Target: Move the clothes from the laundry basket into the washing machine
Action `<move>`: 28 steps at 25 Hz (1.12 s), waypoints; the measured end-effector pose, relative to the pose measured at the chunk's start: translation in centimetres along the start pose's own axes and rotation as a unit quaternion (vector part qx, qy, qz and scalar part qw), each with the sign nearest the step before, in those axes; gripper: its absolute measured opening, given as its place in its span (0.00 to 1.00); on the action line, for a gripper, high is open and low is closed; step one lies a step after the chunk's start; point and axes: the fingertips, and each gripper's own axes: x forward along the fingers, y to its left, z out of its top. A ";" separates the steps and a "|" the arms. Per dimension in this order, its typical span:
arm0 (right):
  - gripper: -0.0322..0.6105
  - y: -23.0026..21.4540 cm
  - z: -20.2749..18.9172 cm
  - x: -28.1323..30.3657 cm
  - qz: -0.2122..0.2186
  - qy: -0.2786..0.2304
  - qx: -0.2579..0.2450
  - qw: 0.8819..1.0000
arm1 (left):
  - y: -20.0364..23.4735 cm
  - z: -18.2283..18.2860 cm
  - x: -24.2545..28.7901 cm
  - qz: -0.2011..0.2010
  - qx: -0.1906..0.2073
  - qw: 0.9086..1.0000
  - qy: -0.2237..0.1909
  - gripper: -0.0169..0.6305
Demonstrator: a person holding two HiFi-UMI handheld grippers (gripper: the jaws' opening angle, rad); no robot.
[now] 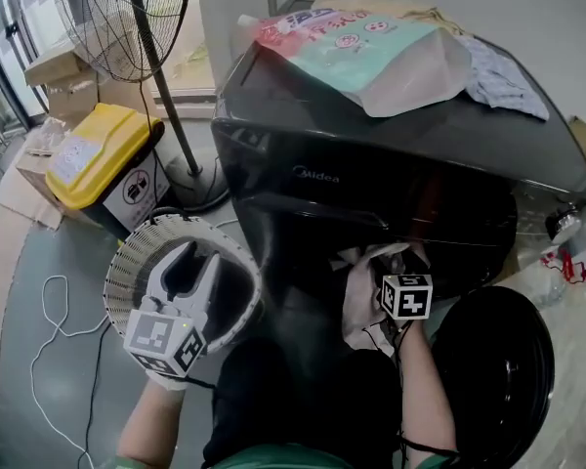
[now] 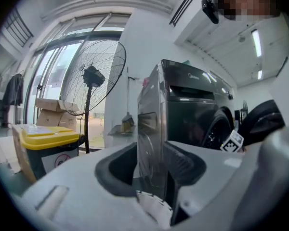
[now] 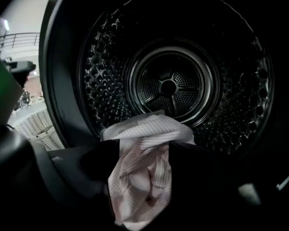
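Shirt [image 3: 149, 129] lies slack between my R gripper's [image 3: 142, 150] jaws, which stand apart, w/ the drum [image 3: 171, 88] straight ahead. I'd push it deeper fwd before backing out, so the cloth doesn't drag out. L gripper [image 1: 197, 262] gapes empty, basket [image 1: 127, 257] below it.

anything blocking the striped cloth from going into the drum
Nothing visible does. The striped cloth sits between the right gripper jaws right at the mouth of the drum. The door is swung open to the side, and the drum behind the cloth looks empty.
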 end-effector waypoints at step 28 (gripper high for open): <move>0.06 -1.7 -0.1 -0.4 -0.019 -0.030 0.034 0.999 | 1.0 -2.3 -1.1 0.004 -0.010 1.000 0.007 0.27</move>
